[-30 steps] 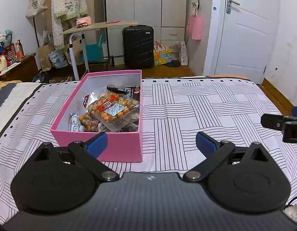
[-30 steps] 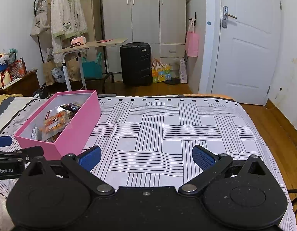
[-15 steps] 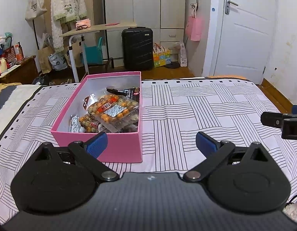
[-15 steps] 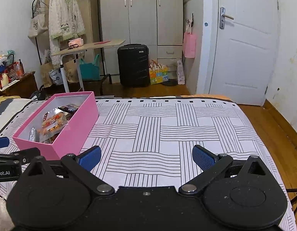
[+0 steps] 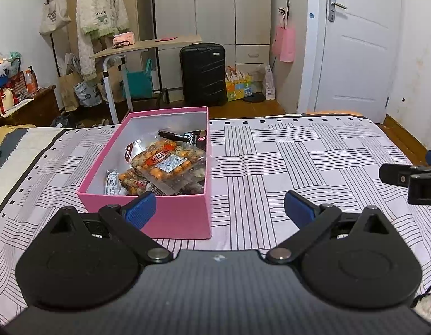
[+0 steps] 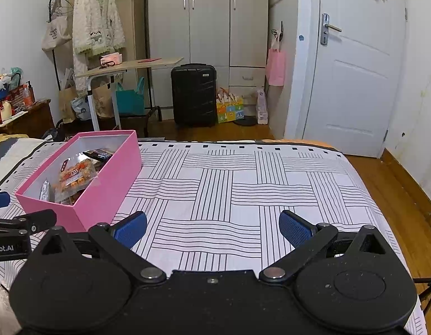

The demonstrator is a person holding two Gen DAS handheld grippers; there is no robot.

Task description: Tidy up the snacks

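Note:
A pink open box [image 5: 176, 217] [image 6: 103, 192] sits on the striped bedspread, holding several snack packets. On top lies a clear bag of orange-brown snacks [image 5: 165, 162] [image 6: 76, 174], and a dark packet [image 5: 187, 136] rests at the far end. My left gripper [image 5: 219, 209] hovers open and empty just in front of the box's near wall. My right gripper [image 6: 212, 227] is open and empty over bare bedspread to the right of the box. Each gripper's side shows at the edge of the other's view.
The bedspread [image 6: 243, 184] stretches right of the box to the bed's edge by the wooden floor [image 6: 405, 195]. Beyond the bed stand a black suitcase [image 5: 202, 74], a rolling side table [image 5: 148, 46], a wardrobe and a white door [image 6: 354, 78].
Both views have drifted slightly back and up, so the box looks a little farther off. Both grippers stay open and empty.

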